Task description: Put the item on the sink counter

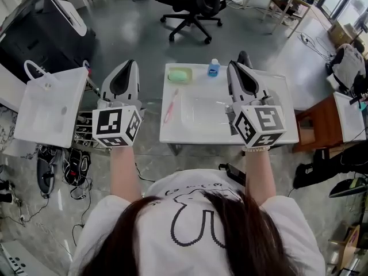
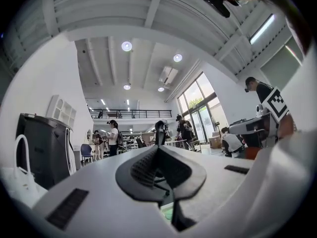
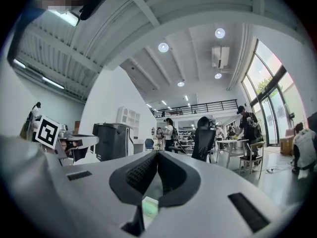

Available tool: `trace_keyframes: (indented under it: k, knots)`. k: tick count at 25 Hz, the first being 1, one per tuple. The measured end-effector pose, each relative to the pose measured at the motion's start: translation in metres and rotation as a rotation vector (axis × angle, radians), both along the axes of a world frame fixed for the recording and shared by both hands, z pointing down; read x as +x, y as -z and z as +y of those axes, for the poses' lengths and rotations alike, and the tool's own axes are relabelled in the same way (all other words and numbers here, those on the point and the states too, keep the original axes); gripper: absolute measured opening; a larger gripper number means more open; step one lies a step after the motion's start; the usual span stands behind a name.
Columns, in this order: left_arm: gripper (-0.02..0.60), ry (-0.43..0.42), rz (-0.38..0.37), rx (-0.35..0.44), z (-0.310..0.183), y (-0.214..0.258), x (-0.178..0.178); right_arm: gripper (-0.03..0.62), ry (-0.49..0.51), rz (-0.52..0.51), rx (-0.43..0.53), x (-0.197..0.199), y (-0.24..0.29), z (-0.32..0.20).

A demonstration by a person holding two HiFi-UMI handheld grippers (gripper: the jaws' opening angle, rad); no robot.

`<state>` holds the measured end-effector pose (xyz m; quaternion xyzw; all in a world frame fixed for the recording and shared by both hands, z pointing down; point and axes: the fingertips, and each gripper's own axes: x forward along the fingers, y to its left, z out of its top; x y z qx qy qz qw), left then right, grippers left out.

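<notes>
white sink desk (image 1: 195, 133) before you; left tongs (image 1: 127, 63) and right tongs (image 1: 232, 65) both pressed together, empty. spread one pair before reaching for any item.

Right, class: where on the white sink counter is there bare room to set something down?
On the white sink counter, free: the front strip below the shallow basin, and the basin itself. Crowded: the back ledge (green soap dish, small blue bottle) and left ledge (pink toothbrush). The right gripper hangs over the right ledge.

Pink toothbrush (image 1: 170, 107) lies flat on the white sink counter (image 1: 190, 134), left side.
</notes>
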<state>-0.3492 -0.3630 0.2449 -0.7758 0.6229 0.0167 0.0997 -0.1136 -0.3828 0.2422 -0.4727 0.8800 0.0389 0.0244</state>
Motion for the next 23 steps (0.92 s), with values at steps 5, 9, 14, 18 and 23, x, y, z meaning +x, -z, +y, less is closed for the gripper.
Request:
trace_keyframes:
  k: [5,9,14,18,23]
  knots:
    - [0.009,-0.005,0.007,0.023,0.004,0.008,0.000,0.029,-0.002,0.012,0.029,0.001,0.006,0.006]
    - [0.009,-0.010,0.006,0.024,0.002,0.008,0.000,0.029,-0.010,0.013,0.038,0.002,0.008,0.005]
    - [0.009,-0.019,0.001,0.034,0.002,0.011,0.003,0.029,-0.018,0.012,0.039,0.004,0.008,0.005]
    - [0.009,-0.022,-0.002,0.041,0.003,0.014,0.003,0.029,-0.018,0.014,0.042,0.004,0.008,0.006]
    - [0.009,-0.024,-0.001,0.046,0.006,0.013,0.001,0.029,-0.017,0.014,0.046,0.001,0.006,0.008]
